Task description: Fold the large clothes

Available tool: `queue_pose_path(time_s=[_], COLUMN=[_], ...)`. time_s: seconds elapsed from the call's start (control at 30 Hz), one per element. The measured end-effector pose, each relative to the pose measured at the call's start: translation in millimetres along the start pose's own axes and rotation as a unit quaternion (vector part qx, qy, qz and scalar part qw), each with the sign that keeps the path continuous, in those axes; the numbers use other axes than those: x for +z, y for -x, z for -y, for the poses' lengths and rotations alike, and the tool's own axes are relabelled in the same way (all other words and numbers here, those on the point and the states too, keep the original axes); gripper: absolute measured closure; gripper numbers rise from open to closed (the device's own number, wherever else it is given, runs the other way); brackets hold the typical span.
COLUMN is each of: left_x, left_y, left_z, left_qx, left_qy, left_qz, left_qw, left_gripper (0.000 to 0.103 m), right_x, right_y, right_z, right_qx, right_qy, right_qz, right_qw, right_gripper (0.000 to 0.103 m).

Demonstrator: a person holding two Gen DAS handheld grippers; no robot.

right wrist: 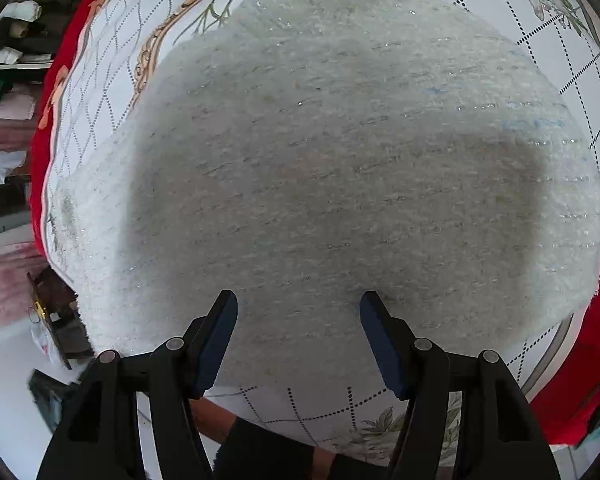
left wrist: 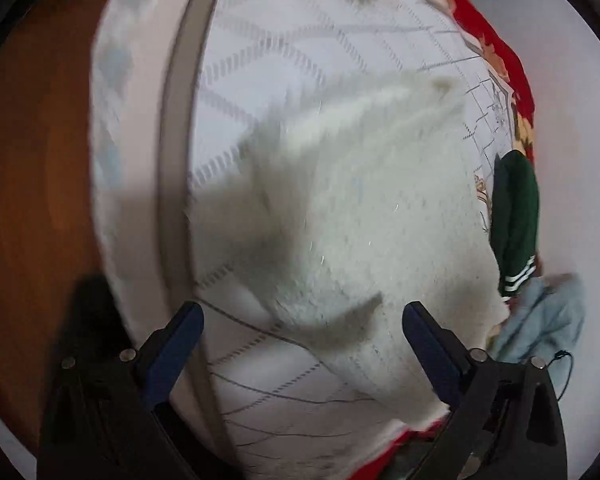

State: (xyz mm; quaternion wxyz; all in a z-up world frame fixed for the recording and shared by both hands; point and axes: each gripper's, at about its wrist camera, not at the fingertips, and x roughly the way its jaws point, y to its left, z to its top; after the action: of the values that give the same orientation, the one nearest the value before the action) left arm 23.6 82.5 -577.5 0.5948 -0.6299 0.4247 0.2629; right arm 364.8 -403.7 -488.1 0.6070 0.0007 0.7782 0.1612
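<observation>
Fuzzy white knitwear (left wrist: 364, 216), the large garment being folded, lies spread on a bed in the left wrist view, over a white quilted cover (left wrist: 284, 52) with a dotted lattice pattern and a red floral border (left wrist: 488, 40). The left gripper (left wrist: 302, 340) hangs above the garment's near edge with its blue-padded fingers (left wrist: 178, 344) spread wide and nothing between them; it is released. Beyond the knitwear, at the far side of the bed, lie a dark green garment with white stripes (left wrist: 516, 216) and a pale blue cloth (left wrist: 544, 320). A brown wooden floor (left wrist: 36, 160) shows at the left. The picture is blurred, and no writing can be read.

In the right wrist view the same knitwear (right wrist: 340, 160) fills most of the frame, flat on the cover (right wrist: 100, 80), with faint glittery threads running across it. The right gripper (right wrist: 299, 340) is over its near edge, its jaws apart and empty, not pressing the fabric. No brand or label is visible.
</observation>
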Motion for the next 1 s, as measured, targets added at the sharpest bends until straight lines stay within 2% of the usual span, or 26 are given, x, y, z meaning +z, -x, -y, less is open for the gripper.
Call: queue_pose_path(time_s=[0.07, 0.1, 0.2, 0.27, 0.3, 0.33, 0.37, 0.43, 0.57, 0.67, 0.77, 0.83, 0.9, 0.93, 1.0], left_x=[0, 3, 14, 22, 25, 28, 29, 35, 55, 73, 91, 97, 100, 99, 97], left_y=[-12, -16, -23, -32, -33, -31, -28, -18, 12, 26, 11, -7, -28, -35, -43], left_z=[4, 9, 18, 20, 21, 24, 29, 43, 65, 68, 53, 42, 35, 34, 43], left_qx=[-0.019, -0.043, -0.059, -0.048, -0.044, -0.032, -0.027, -0.036, -0.064, -0.064, -0.069, -0.08, -0.107, -0.118, -0.131], left_qy=[-0.003, -0.005, -0.002, 0.013, 0.022, 0.019, 0.008, -0.021, -0.074, -0.097, -0.093, -0.086, -0.084, -0.087, -0.096], left_qz=[0.009, 0.02, 0.053, 0.064, 0.081, 0.097, 0.11, 0.128, 0.165, 0.197, 0.176, 0.148, 0.117, 0.113, 0.128], left_qw=[0.9998, 0.9989, 0.9968, 0.9967, 0.9955, 0.9946, 0.9935, 0.9909, 0.9814, 0.9734, 0.9775, 0.982, 0.9838, 0.9827, 0.9783], left_gripper=[0.003, 0.003, 0.006, 0.027, 0.035, 0.059, 0.076, 0.084, 0.086, 0.086, 0.083, 0.078, 0.066, 0.053, 0.042], right_x=[4, 8, 10, 11, 11, 12, 12, 14, 16, 19, 28, 38, 46, 49, 52], right_y=[-7, -11, -20, -22, -24, -25, -25, -26, -21, -15, -14, -22, -38, -47, -53], right_z=[-4, -8, -13, -14, -15, -15, -15, -17, -22, -29, -36, -39, -40, -37, -36], right_qx=[-0.012, -0.014, -0.016, -0.016, -0.014, -0.01, -0.007, 0.003, 0.047, 0.062, 0.068, 0.057, 0.054, 0.054, 0.059], right_qy=[0.002, 0.001, -0.006, -0.008, -0.009, -0.011, -0.013, -0.014, -0.017, -0.01, -0.003, -0.001, -0.004, -0.013, -0.028], right_qz=[0.0, 0.001, 0.001, 0.004, 0.003, 0.002, 0.001, -0.003, -0.007, 0.003, 0.015, 0.015, 0.002, -0.004, -0.002], right_qw=[1.0, 1.0, 1.0, 1.0, 1.0, 1.0, 1.0, 1.0, 0.999, 0.998, 0.998, 0.998, 0.999, 0.998, 0.998], right_gripper=[0.037, 0.037, 0.037, 0.037, 0.037, 0.037, 0.037, 0.037, 0.037, 0.037, 0.037, 0.037, 0.037, 0.036, 0.035])
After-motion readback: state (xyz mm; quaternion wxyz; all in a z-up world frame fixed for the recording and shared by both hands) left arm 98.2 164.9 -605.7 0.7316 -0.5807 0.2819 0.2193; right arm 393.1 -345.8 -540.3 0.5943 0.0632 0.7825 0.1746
